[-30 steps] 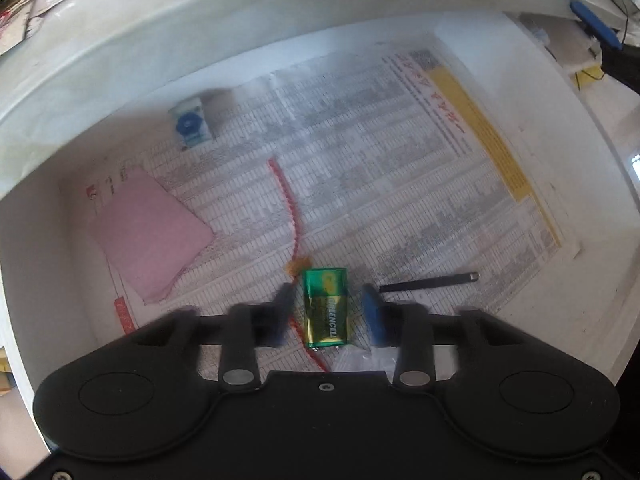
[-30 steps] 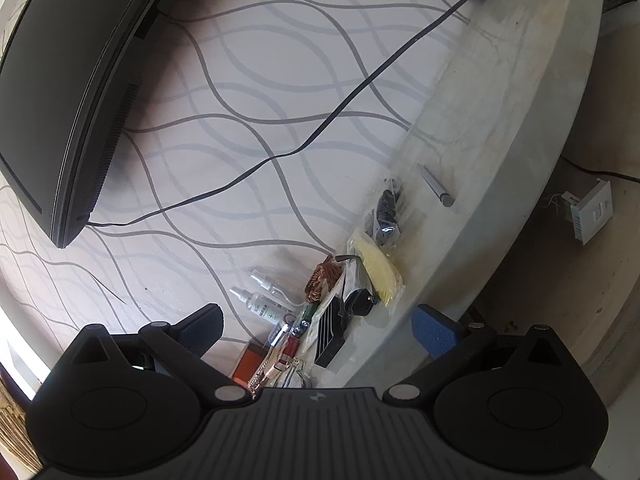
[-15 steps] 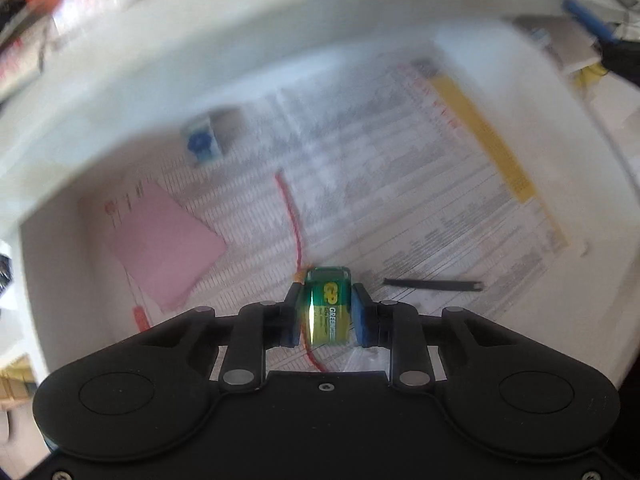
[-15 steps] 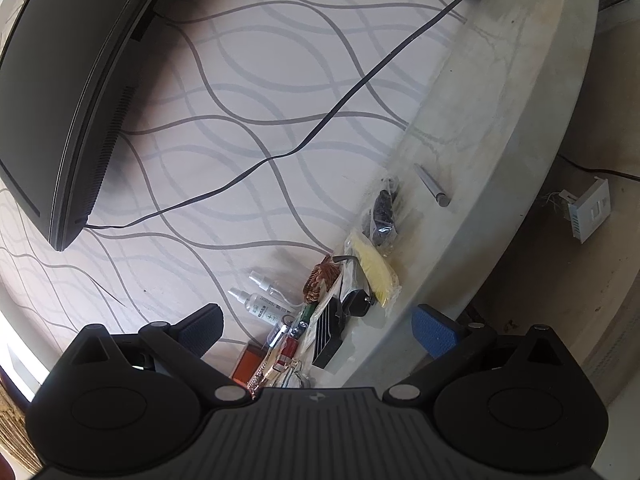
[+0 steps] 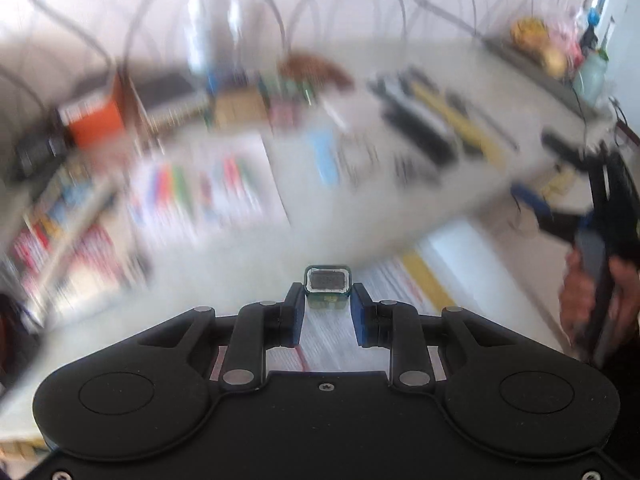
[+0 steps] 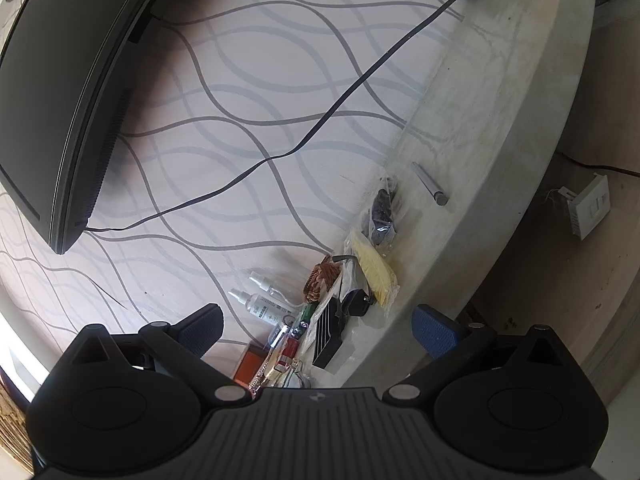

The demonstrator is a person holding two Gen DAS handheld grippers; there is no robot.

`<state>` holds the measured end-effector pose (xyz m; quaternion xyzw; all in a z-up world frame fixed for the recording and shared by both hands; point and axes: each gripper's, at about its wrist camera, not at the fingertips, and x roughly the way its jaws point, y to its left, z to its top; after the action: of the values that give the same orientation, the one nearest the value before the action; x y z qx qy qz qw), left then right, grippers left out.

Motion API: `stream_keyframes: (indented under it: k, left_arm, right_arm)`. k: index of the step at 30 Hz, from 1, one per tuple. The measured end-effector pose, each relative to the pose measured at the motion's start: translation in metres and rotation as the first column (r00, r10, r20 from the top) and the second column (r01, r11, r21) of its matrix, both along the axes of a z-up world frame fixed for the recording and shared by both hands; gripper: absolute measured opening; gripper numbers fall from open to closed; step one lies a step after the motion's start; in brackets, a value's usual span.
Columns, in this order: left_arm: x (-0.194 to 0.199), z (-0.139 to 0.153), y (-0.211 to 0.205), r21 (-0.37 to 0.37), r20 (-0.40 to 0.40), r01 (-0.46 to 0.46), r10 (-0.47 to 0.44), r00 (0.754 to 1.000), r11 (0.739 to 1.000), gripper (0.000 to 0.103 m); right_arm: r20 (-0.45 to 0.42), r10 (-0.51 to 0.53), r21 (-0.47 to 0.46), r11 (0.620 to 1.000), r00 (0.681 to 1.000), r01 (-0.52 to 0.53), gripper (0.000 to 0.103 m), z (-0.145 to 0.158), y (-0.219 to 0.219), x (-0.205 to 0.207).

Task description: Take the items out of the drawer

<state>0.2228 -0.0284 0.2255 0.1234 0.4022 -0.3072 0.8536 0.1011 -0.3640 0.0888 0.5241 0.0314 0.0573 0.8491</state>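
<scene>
In the left wrist view my left gripper [image 5: 327, 308] is shut on a small green 9-volt battery [image 5: 327, 283], seen end-on between the blue pads. It hangs above the drawer, whose newspaper lining [image 5: 404, 280] shows just below and to the right. The picture is blurred by motion. My right gripper [image 6: 316, 330] stands open and holds nothing, pointing level over the pale countertop [image 6: 480, 128]. In the left wrist view that right gripper [image 5: 560, 216] shows at the right edge, held by a person's hand [image 5: 576, 292].
On the countertop [image 5: 360, 224] lie several blurred items: an orange box [image 5: 94, 120], coloured pens [image 5: 200, 184], black tools [image 5: 420, 128]. The right wrist view shows spray bottles [image 6: 264, 304], a yellow packet [image 6: 372, 268], a grey pen [image 6: 430, 184], a dark monitor [image 6: 68, 80] and a cable [image 6: 320, 128].
The left gripper closed on the green battery in the drawer, then rose with it and tilted up, so the cluttered countertop fills its view. The right gripper stayed still.
</scene>
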Motion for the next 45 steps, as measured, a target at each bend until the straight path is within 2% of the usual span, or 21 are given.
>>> stream_keyframes:
  k: [4,9,14,19,22,26,28,29,30,33,37,39,42,45]
  left_arm:
    - [0.032,0.027,-0.014,-0.037,0.076,0.006,-0.003,0.997,0.999,0.024]
    - [0.078,0.033,-0.051,-0.078,0.072,0.043,-0.038,0.997,0.996,0.024]
    - [0.113,0.018,-0.098,0.003,0.026,0.068,-0.068,0.997,0.998,0.024]
    - [0.136,-0.005,-0.126,0.092,0.006,0.054,-0.055,0.998,0.994,0.024]
    - [0.148,-0.012,-0.132,0.1,0.008,0.03,-0.03,1.0,0.995,0.024]
    - [0.157,-0.014,-0.132,0.068,-0.019,0.01,-0.009,1.0,0.998,0.024]
    - [0.156,-0.012,-0.13,0.057,-0.024,0.009,-0.008,1.0,0.998,0.031]
    - [0.154,-0.01,-0.129,0.057,-0.029,0.003,-0.001,1.0,0.998,0.043]
    - [0.152,-0.008,-0.126,0.049,-0.032,-0.002,0.003,0.999,0.999,0.047]
    - [0.131,0.007,-0.109,-0.035,-0.007,0.034,-0.034,0.999,0.999,0.047]
    - [0.072,0.016,-0.074,-0.125,0.015,0.183,-0.183,0.983,0.975,0.047]
    - [0.041,0.007,-0.055,-0.129,-0.017,0.263,-0.268,0.963,0.956,0.047]
    - [0.006,-0.024,-0.029,-0.106,-0.11,0.305,-0.316,0.942,0.946,0.049]
    - [-0.009,-0.068,-0.004,-0.055,-0.229,0.175,-0.183,0.956,0.983,0.055]
  right_arm:
    - [0.004,-0.003,0.004,1.0,1.0,0.003,0.103,0.0,0.0,0.0]
    - [0.016,-0.01,0.015,1.0,1.0,0.01,0.103,0.0,-0.002,-0.003]
    - [0.023,-0.007,0.027,1.0,1.0,0.007,0.103,-0.001,-0.003,-0.003]
    - [0.033,-0.004,0.044,0.999,0.999,0.002,0.103,-0.003,-0.006,-0.004]
    - [0.039,-0.002,0.055,0.998,0.999,0.0,0.103,-0.004,-0.007,-0.005]
    - [0.038,0.007,0.059,0.998,0.999,-0.009,0.103,-0.004,-0.007,-0.005]
    - [0.035,0.01,0.056,0.998,0.999,-0.012,0.103,-0.004,-0.007,-0.004]
    - [0.034,0.012,0.056,0.998,0.999,-0.014,0.103,-0.004,-0.007,-0.004]
    - [0.034,0.013,0.056,0.998,0.999,-0.015,0.103,-0.004,-0.007,-0.004]
    - [0.035,0.016,0.059,0.998,0.999,-0.018,0.103,-0.004,-0.007,-0.004]
    - [0.039,0.015,0.063,0.998,0.999,-0.018,0.103,-0.004,-0.007,-0.005]
    - [0.036,0.016,0.061,0.998,0.999,-0.018,0.103,-0.004,-0.007,-0.004]
    - [0.026,0.024,0.052,0.998,0.999,-0.025,0.103,-0.003,-0.005,-0.003]
    - [0.016,0.025,0.027,0.999,1.0,-0.025,0.103,-0.001,-0.002,-0.002]
